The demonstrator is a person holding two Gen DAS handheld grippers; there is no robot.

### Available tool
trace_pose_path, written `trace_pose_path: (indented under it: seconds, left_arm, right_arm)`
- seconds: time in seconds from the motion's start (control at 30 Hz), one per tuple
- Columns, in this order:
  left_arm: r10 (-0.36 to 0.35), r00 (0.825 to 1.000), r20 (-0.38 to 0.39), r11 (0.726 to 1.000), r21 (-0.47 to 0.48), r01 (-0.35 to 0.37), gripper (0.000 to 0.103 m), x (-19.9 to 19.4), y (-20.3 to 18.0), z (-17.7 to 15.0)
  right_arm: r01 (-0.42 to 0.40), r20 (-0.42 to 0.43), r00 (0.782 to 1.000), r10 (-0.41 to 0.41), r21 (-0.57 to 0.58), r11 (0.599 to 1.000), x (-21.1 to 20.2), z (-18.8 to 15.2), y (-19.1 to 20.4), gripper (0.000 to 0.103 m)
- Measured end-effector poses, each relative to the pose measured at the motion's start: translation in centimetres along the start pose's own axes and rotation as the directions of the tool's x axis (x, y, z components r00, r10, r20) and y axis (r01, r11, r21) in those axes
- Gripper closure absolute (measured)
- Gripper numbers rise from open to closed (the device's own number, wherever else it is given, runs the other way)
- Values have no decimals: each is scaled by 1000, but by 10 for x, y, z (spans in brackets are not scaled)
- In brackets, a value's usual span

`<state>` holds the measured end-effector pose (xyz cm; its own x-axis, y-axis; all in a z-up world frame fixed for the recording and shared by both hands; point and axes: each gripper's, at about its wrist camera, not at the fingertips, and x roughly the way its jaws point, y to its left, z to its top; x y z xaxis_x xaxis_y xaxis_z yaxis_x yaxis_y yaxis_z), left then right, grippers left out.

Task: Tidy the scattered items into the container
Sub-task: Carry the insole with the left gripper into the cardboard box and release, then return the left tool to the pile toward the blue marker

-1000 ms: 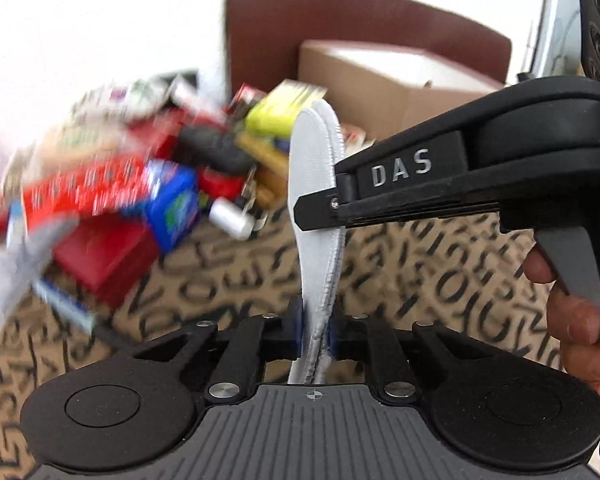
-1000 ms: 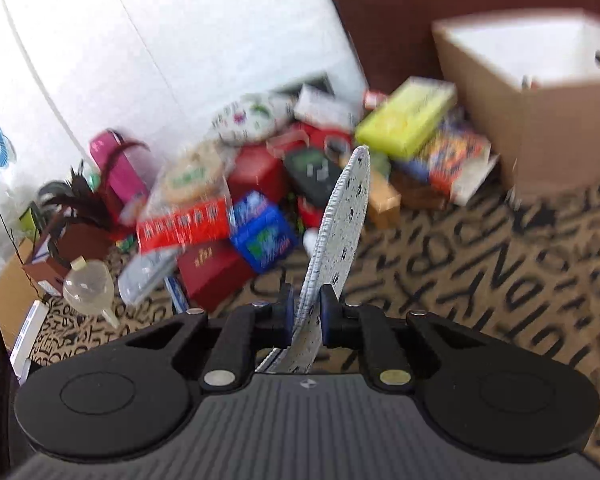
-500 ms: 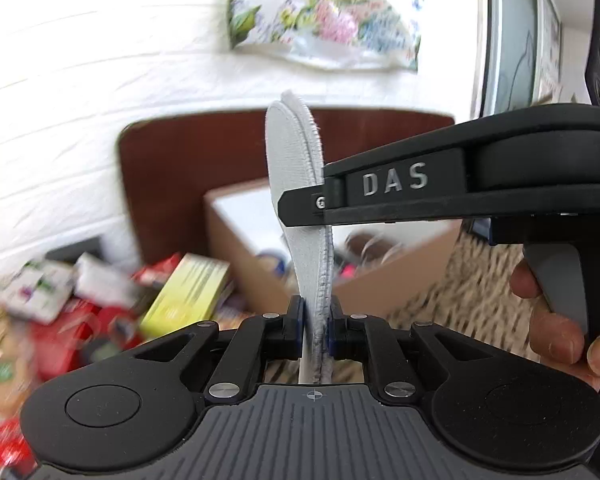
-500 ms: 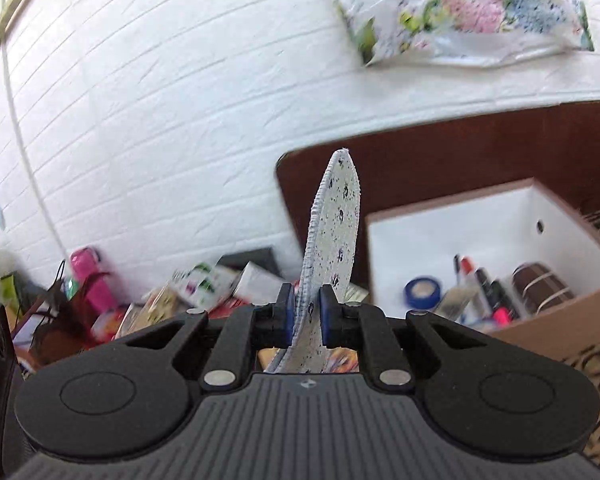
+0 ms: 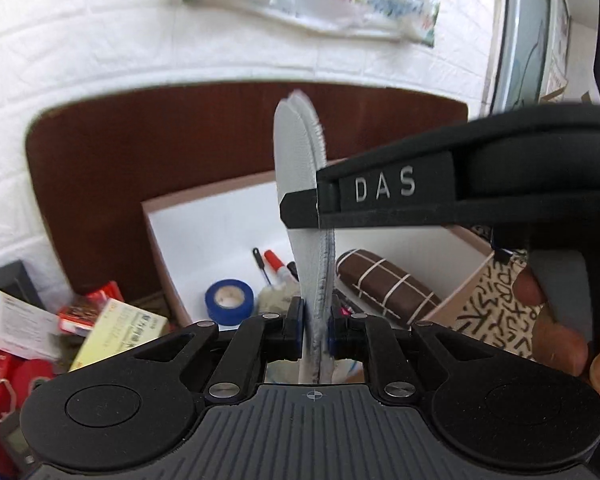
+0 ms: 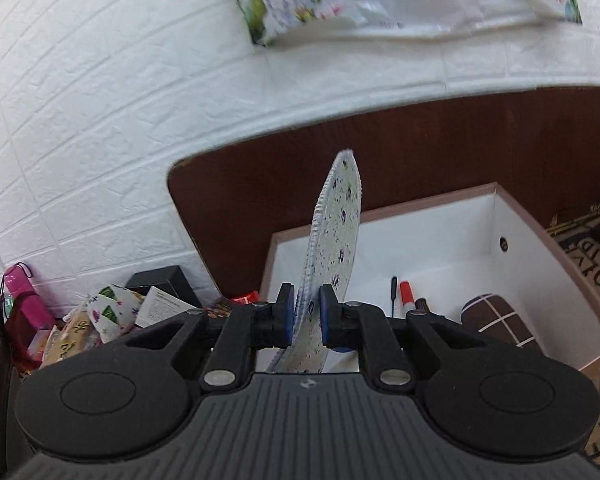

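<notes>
Now both sets of fingers are clenched on insoles: the left gripper (image 5: 314, 332) pinches a grey insole (image 5: 296, 184) standing upright between its fingers, and the right gripper (image 6: 303, 318) pinches a speckled insole (image 6: 338, 236) likewise, each held just before the open white box (image 6: 516, 232)

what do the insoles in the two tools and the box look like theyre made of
Grey insole in the left tool: looks like woven fabric, matte, with a fuzzy stitched edge. Speckled insole in the right tool: probably printed cloth, with visible edge stitching. Box: seemingly cardboard, thin brown rim and smooth white inside walls.
</notes>
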<state>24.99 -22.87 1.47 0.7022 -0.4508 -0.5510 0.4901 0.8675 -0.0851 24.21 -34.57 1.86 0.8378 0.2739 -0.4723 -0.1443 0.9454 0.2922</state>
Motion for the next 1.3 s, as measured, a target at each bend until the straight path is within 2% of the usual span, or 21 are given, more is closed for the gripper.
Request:
trace_pose_path:
  seconds: [0.03, 0.1, 0.17, 0.2, 0.23, 0.27, 0.37, 0.43, 0.5, 0.8, 0.9, 1.1, 1.23, 1.3]
  left_arm:
    - [-3, 1000, -1, 1000, -10, 3, 93, 5, 3, 0]
    - [-3, 1000, 1, 1000, -22, 3, 79, 13, 7, 2]
    - [24, 1000, 7, 999, -48, -23, 29, 19, 13, 5]
    - [39, 999, 18, 997, -74, -38, 18, 18, 16, 6]
    - [54, 998, 38, 993, -111, -49, 3, 14, 19, 6]
    - [63, 996, 59, 988, -147, -54, 2, 10, 24, 5]
    - [40, 998, 56, 978, -209, -27, 3, 6, 37, 6]
    - [52, 998, 42, 972, -233, -41, 2, 5, 41, 4]
    - [56, 998, 39, 969, -244, -44, 2, 2, 43, 0]
    - [51, 998, 30, 963, -266, -41, 0, -34, 31, -25]
    - [54, 998, 33, 963, -266, -43, 0, -57, 28, -43]
    - [73, 997, 13, 950, -304, -65, 0, -105, 36, -88]
    - [110, 994, -19, 938, -330, -111, 0, -137, 49, -122]
    - [142, 989, -39, 933, -329, -147, 0, -153, 57, -140]
  right_arm:
    - [-3, -7, 1000, 3, 7, 1000, 6, -1, -4, 88]
    - [-9, -31, 999, 9, 19, 1000, 16, 0, -11, 88]
    - [2, -55, 999, -2, 12, 1000, 24, 0, -15, 81]
    - [26, -51, 998, -26, 6, 1000, 27, -1, -16, 65]
    - [49, -37, 998, -49, 2, 999, 28, -3, -18, 35]
    - [72, -13, 997, -72, 1, 997, 27, -4, -20, 27]
    - [99, 8, 995, -99, -13, 995, 23, -7, -25, 27]
    - [105, 3, 994, -105, 10, 994, 21, -9, -29, 23]
    - [117, -2, 993, -117, 20, 993, 18, -11, -32, 16]
    - [132, -15, 991, -131, 7, 991, -15, -28, -15, 5]
    - [106, -16, 994, -106, 6, 994, -32, -41, 2, 3]
    - [-6, -67, 998, 4, -34, 999, -54, -78, 48, 1]
    - [-25, -84, 996, 18, -74, 997, -61, -109, 84, 0]
    - [-3, -97, 995, -7, -105, 994, -62, -125, 103, 0]
